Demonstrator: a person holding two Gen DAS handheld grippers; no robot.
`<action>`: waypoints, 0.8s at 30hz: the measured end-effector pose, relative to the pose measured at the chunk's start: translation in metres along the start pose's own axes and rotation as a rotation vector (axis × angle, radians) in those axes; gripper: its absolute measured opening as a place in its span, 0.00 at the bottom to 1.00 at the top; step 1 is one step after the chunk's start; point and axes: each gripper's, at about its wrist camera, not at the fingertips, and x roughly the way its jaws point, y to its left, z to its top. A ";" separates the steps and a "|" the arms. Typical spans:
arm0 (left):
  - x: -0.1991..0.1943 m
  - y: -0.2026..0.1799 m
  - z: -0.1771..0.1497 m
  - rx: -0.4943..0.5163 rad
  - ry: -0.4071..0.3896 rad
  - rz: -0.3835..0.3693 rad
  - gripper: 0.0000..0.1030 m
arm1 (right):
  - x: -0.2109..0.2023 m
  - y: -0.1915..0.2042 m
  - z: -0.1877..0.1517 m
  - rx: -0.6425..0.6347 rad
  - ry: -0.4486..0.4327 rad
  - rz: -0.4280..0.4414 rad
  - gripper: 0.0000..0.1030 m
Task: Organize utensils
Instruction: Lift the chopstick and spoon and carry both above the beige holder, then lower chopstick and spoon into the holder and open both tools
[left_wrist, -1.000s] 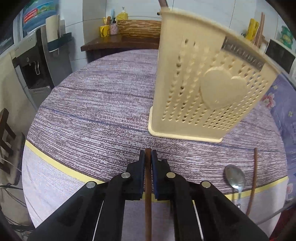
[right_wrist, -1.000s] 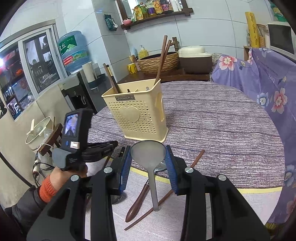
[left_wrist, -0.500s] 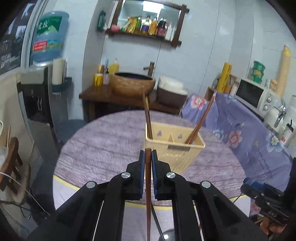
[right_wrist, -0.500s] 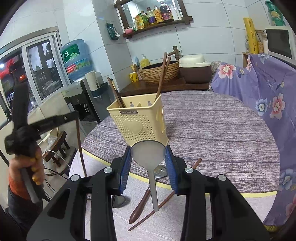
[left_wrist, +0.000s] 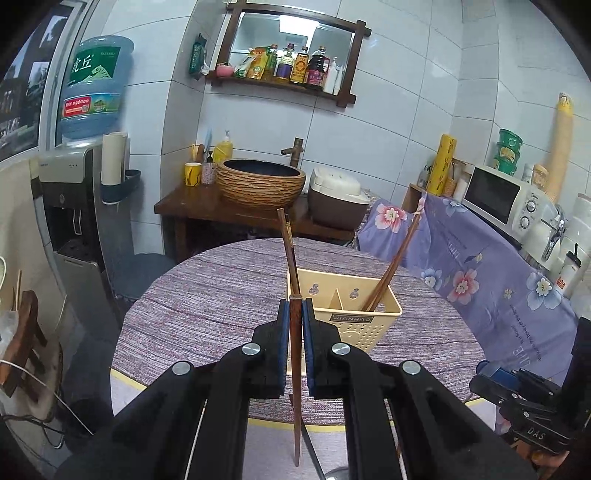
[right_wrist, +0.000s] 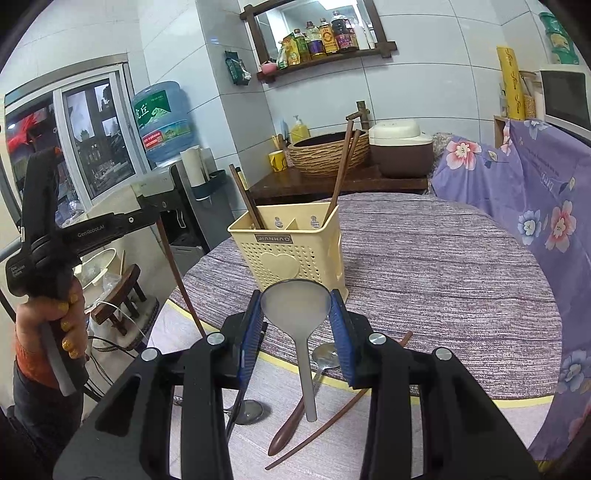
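A cream perforated utensil holder (left_wrist: 345, 308) (right_wrist: 291, 247) stands on the round table with several brown chopsticks (left_wrist: 389, 266) leaning in it. My left gripper (left_wrist: 295, 314) is shut on a brown chopstick (left_wrist: 295, 387) that hangs down, held high above the table's near edge; it shows at the left of the right wrist view (right_wrist: 147, 212). My right gripper (right_wrist: 295, 314) is shut on a grey translucent ladle (right_wrist: 297, 308), its handle pointing down. A loose chopstick (right_wrist: 340, 410), a brown wooden spoon (right_wrist: 291, 424) and metal spoons (right_wrist: 325, 356) lie on the table below.
The table has a purple striped cloth (right_wrist: 443, 266) with a yellow border. A flowered purple cover (left_wrist: 480, 273) lies at the right. Behind are a water dispenser (left_wrist: 74, 206), a wooden stand with a woven basin (left_wrist: 260, 181), and a microwave (left_wrist: 509, 199). A wooden stool (right_wrist: 122, 291) stands left of the table.
My left gripper has lifted the chopstick from the table surface near the holder to well above it and tilted level. My right gripper has kept hold of the ladle and risen slightly.
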 end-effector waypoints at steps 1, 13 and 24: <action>-0.001 0.000 0.002 0.003 -0.004 -0.001 0.08 | 0.001 -0.001 0.001 0.003 0.001 0.009 0.36; -0.033 -0.015 0.101 0.008 -0.120 -0.062 0.08 | 0.006 0.038 0.102 -0.147 -0.175 0.024 0.36; 0.006 -0.027 0.145 -0.012 -0.245 0.022 0.08 | 0.065 0.045 0.153 -0.151 -0.243 -0.073 0.36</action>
